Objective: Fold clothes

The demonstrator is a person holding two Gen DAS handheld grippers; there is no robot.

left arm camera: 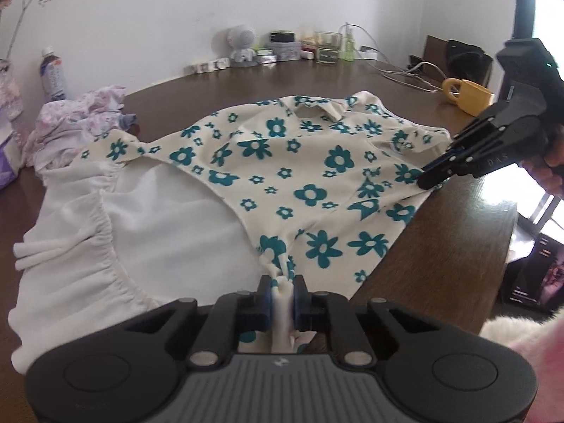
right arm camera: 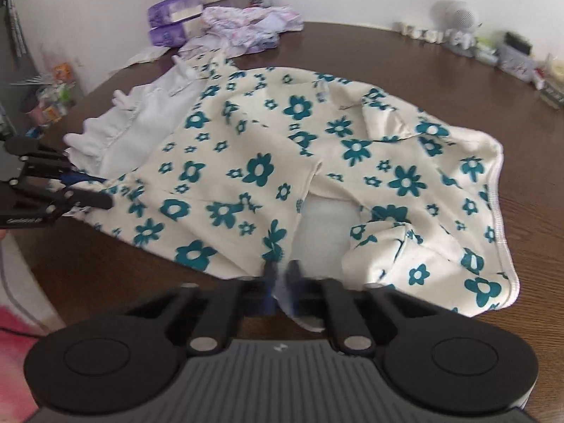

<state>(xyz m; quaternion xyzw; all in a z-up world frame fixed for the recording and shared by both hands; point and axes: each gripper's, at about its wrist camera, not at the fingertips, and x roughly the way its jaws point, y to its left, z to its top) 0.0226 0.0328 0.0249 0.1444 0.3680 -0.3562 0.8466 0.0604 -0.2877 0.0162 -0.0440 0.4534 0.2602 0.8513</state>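
We are holding the flowered garment (left arm camera: 310, 162) at two points along its near edge, and it is lying spread over the brown table (left arm camera: 444, 246), partly covering a white ruffled garment (left arm camera: 88, 232) on our left. Our left gripper (left arm camera: 282, 290) is pinching a bunched fold of the flowered cloth, its jaws nearly closed on it. Our right gripper (right arm camera: 280, 269) is likewise clamping the hem, closed onto a thin wad of fabric. We are judging the cloth light, soft and limp: it is sagging and wrinkling, so corners and hems are giving the surest hold. Further right, the table edge (left arm camera: 493, 282) is running close by; open wood is lying beyond, before the yellow mug (left arm camera: 469, 95).
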